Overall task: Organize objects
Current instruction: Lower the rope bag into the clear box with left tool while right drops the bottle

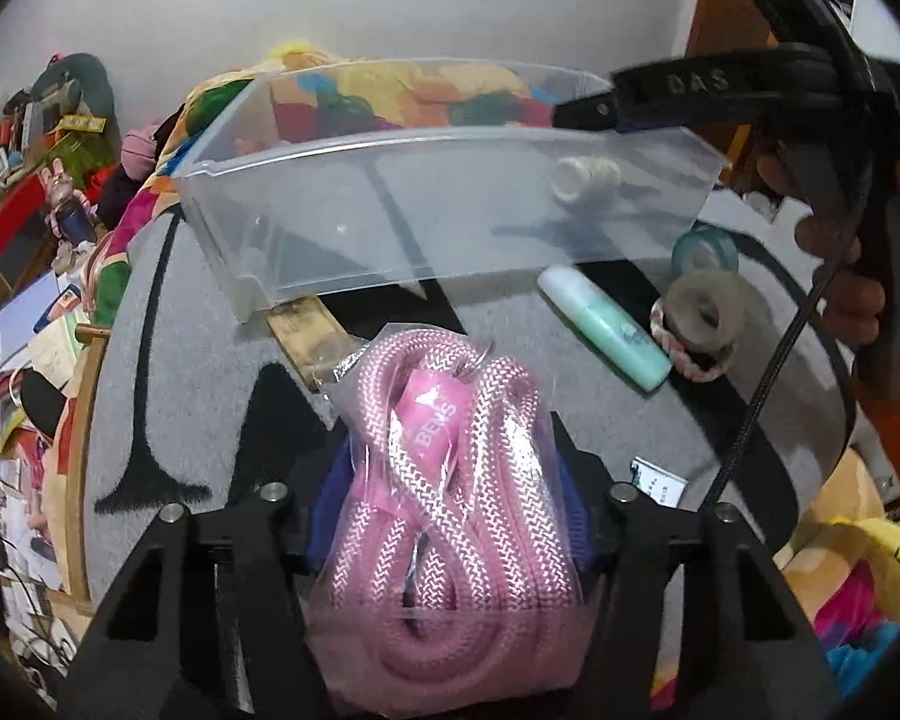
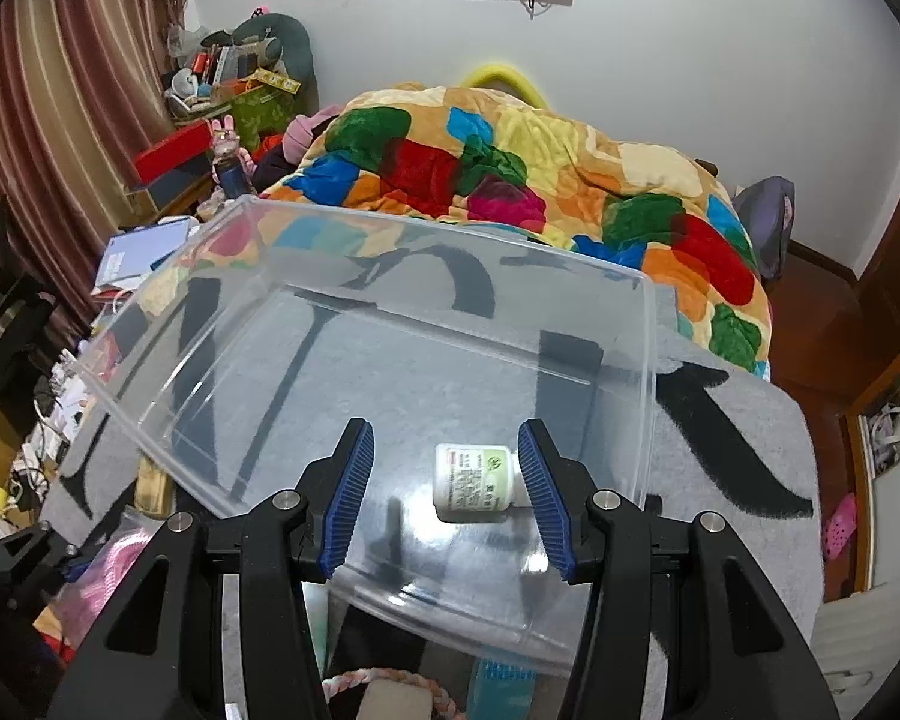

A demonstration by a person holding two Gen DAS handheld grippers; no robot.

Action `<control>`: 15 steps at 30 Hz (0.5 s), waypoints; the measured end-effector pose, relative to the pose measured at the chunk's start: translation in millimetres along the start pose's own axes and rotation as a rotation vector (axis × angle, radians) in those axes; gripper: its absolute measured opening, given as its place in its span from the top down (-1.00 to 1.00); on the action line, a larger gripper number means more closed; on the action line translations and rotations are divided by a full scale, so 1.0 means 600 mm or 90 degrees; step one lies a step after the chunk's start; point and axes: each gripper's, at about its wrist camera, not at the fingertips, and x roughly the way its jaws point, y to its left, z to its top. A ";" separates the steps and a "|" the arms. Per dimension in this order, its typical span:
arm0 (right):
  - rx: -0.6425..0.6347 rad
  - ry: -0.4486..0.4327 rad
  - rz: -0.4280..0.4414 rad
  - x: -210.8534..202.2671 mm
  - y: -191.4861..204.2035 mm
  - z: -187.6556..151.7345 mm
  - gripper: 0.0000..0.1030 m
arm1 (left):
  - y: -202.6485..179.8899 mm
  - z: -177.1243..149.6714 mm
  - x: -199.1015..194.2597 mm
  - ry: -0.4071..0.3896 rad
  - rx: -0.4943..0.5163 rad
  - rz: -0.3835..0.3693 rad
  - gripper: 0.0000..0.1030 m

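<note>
The left gripper [image 1: 450, 516] is pinching a clear bag of braided pink rope [image 1: 450, 480] — glossy film over woven cord. The right gripper [image 2: 447, 498] is spread wide above the transparent plastic bin [image 2: 651, 360], where a small white bottle [image 2: 471, 483] lies between its ribbed blue pads [image 2: 354, 498], untouched.

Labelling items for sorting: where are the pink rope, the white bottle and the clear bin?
pink rope [image 1: 450, 480], left wrist view, middle of coil.
white bottle [image 2: 471, 483], right wrist view, label.
clear bin [image 2: 438, 228], right wrist view, far rim.
</note>
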 end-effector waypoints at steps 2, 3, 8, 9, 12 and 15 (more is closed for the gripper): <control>0.006 -0.006 -0.002 -0.010 -0.003 -0.004 0.09 | 0.008 -0.002 -0.008 -0.015 -0.016 -0.002 -0.06; 0.007 -0.010 0.000 -0.016 -0.005 -0.007 0.09 | 0.011 -0.003 -0.015 -0.025 -0.023 0.001 -0.04; -0.003 -0.039 -0.013 -0.055 -0.010 -0.025 0.07 | 0.033 0.015 -0.057 -0.065 -0.064 -0.012 0.01; -0.007 -0.047 -0.020 -0.063 -0.010 -0.029 0.03 | 0.039 0.023 -0.072 -0.080 -0.074 -0.016 0.01; -0.007 -0.068 -0.026 -0.087 -0.016 -0.042 -0.07 | 0.054 0.046 -0.102 -0.117 -0.082 -0.021 0.01; 0.003 -0.080 -0.031 -0.104 -0.026 -0.057 -0.08 | 0.060 0.078 -0.127 -0.148 -0.076 -0.008 0.01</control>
